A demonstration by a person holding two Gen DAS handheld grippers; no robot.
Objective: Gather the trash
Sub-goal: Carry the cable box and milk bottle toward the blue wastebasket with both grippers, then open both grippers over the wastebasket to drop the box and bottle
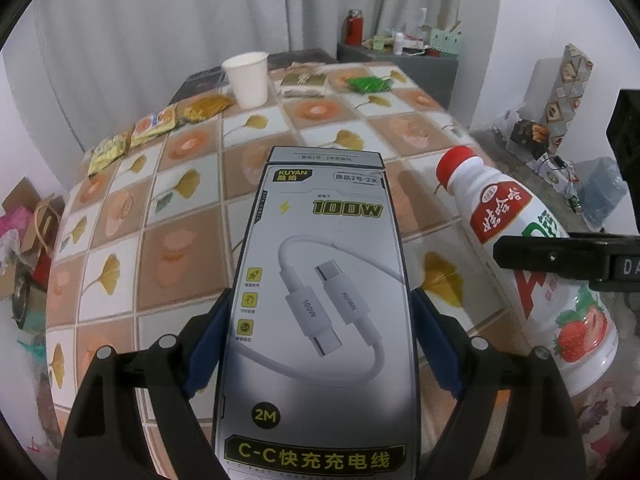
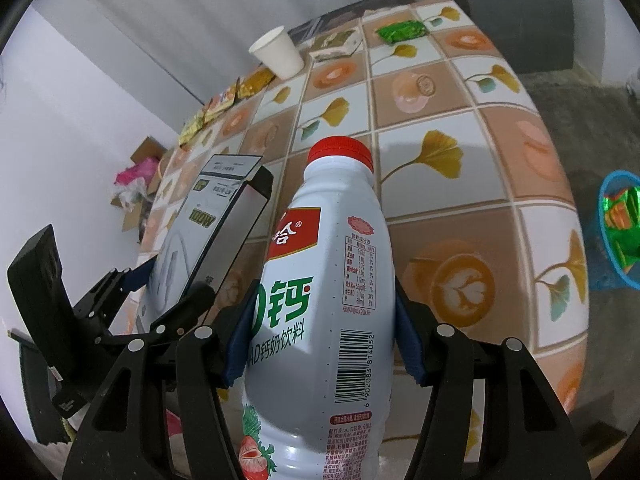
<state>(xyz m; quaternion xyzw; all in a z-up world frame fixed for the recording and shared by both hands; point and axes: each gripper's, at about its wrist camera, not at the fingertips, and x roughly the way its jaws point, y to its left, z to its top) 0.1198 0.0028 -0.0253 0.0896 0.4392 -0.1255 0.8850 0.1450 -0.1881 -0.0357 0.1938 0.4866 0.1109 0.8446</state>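
Glossy tiled tablecloth | left fingers clamp flat cardboard box | right fingers clamp smooth plastic bottle

White walls and pale curtain; table in tiled ginkgo-print cloth; grey cabinet behind, cluttered; grey floor; cardboard boxes by the wall

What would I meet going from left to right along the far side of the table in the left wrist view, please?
Yellow wrapper → orange-and-yellow wrapper → gold wrapper → paper cup → brown packet → green wrapper.
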